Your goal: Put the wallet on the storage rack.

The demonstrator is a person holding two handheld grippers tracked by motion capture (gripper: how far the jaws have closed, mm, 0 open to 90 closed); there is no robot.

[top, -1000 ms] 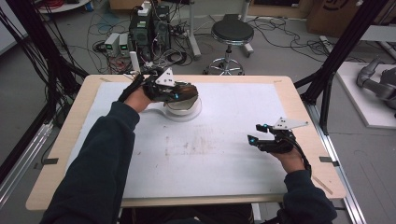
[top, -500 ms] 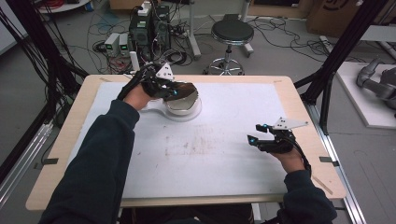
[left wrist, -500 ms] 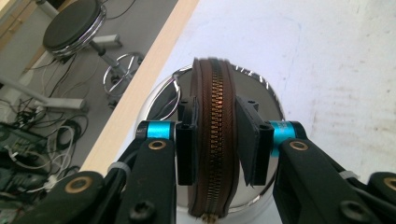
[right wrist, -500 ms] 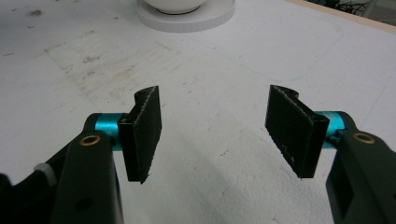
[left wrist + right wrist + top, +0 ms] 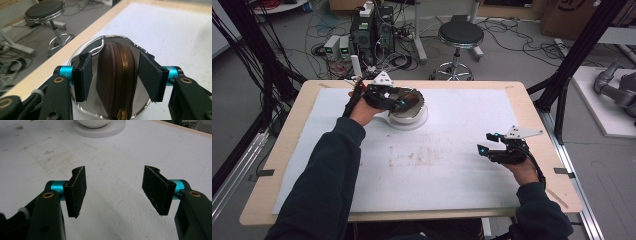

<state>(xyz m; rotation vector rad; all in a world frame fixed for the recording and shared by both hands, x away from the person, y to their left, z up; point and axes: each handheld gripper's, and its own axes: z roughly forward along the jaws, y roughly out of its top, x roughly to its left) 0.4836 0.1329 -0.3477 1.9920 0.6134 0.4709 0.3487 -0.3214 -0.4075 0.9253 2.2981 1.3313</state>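
The brown zipped pouch [image 5: 116, 80] is seen standing on edge inside the shiny bowl [image 5: 82, 51]; the left gripper [image 5: 113, 75] fingers have just been opened, flanking it untouched, so release is judged done; the right gripper [image 5: 116, 191] is held apart, fingers wide, empty.

Both forearms are covered by dark navy long sleeves [image 5: 329, 175]. The left gripper [image 5: 113, 73] and right gripper [image 5: 115, 185] are black-bodied, with flat black foam-faced pads [image 5: 76, 190], turquoise anodised collars and brass-coloured rivets. Each carries a pale grey three-cornered plate [image 5: 523, 132] on top and small blue lights at the tips.
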